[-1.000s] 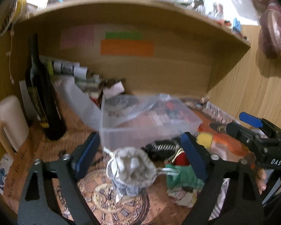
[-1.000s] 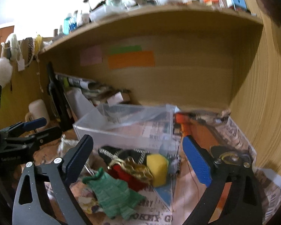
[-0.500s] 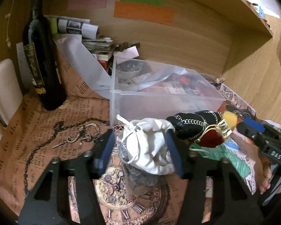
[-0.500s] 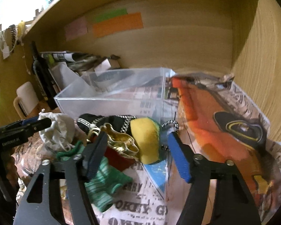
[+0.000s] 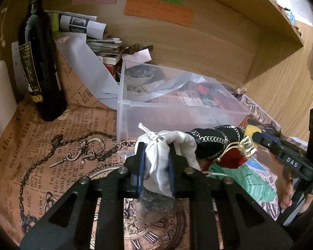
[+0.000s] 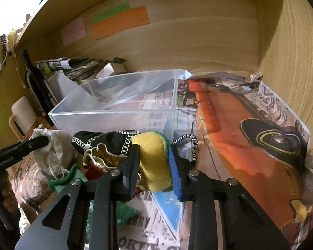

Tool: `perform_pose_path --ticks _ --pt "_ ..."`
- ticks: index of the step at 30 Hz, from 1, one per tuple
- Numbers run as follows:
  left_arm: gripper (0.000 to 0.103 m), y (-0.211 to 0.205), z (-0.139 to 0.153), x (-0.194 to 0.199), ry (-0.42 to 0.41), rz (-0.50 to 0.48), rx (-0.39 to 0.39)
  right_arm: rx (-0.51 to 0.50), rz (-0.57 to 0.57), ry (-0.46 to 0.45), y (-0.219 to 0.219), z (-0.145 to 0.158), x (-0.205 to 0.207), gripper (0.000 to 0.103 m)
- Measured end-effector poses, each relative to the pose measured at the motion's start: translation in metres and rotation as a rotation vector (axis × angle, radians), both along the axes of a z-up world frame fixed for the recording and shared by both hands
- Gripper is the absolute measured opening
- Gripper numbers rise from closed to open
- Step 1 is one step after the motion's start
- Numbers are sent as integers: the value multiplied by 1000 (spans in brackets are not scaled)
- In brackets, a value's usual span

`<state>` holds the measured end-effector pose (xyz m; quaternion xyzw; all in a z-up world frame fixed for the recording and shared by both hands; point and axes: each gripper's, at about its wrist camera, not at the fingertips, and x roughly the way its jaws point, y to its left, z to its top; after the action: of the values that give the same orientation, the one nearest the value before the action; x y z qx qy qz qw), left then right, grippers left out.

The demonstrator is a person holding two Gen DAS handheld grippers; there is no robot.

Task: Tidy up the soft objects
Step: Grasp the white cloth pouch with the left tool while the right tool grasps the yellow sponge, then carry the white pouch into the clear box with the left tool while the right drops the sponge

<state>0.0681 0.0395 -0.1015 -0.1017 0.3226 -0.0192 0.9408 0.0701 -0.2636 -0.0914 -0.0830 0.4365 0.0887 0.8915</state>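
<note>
Grippers pinch crumpled white cloth pouch [image 5: 158, 158], plush yellow cushion [image 6: 154, 160].

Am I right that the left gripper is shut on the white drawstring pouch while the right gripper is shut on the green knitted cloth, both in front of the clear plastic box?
Not quite: the right gripper is shut on the yellow foam sponge, as the right wrist view shows. The green knitted cloth lies loose on the paper. The left gripper does clamp the white drawstring pouch, in front of the clear plastic box.

A white drawstring pouch [image 5: 156, 162] and yellow-green sponge [image 6: 153, 160] lie beside a clear bin [image 5: 177, 112]
</note>
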Motion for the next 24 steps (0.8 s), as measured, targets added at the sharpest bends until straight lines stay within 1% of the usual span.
perform_pose_path --ticks 3,7,11,16,20,24 --pt "17 0 7 -4 -19 -7 -4 7 3 -30 1 9 -2 24" --pt "17 2 25 -11 -79 -6 -13 12 16 -91 6 28 -6 24" --pt "17 0 45 -13 -137 -6 -3 21 38 -152 11 47 -8 24" --pt "17 -4 68 -8 -203 1 27 29 64 -217 20 65 -3 24" --pt "17 -3 81 3 -235 7 39 34 87 -253 29 74 7 24" --pt "17 1 89 23 -225 10 22 27 110 -274 39 77 20 24"
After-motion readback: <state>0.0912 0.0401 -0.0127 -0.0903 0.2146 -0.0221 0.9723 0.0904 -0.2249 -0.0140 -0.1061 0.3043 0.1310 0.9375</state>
